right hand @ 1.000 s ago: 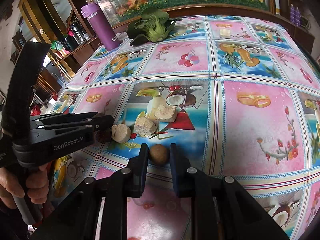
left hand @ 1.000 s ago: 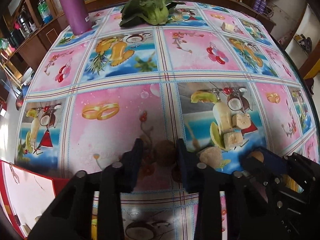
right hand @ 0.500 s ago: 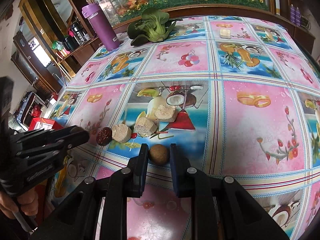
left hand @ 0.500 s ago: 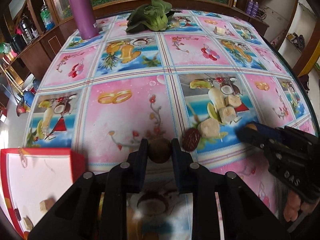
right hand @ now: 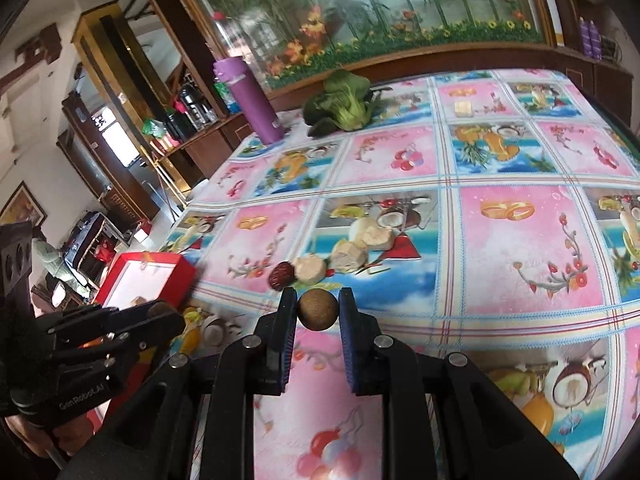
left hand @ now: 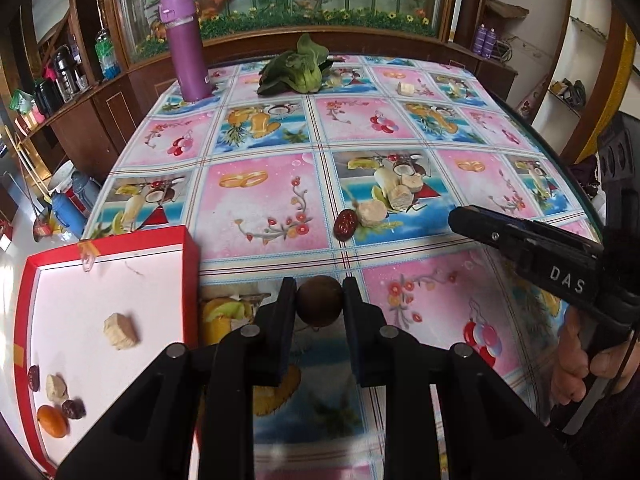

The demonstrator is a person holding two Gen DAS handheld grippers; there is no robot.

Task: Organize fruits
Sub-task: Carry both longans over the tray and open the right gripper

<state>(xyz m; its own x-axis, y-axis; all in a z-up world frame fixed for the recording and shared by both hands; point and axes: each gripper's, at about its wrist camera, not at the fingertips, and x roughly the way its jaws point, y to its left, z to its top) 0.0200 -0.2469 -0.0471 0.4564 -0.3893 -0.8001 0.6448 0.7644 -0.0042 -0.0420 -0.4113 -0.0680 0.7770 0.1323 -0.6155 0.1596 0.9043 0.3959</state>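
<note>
Left gripper point(left hand: 319, 304) clamps a dark brown round fruit point(left hand: 319, 301) above the table; right gripper point(right hand: 318, 312) grips a tan round fruit point(right hand: 318, 309). Red tray point(left hand: 188, 264) at nine o'clock; date point(left hand: 345, 224) at twelve.

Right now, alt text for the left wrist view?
Left gripper fingers hold a round dark-brown fruit above the fruit-print tablecloth, beside a red-rimmed white tray at left holding fruit pieces. Right gripper enters from the right.
</note>
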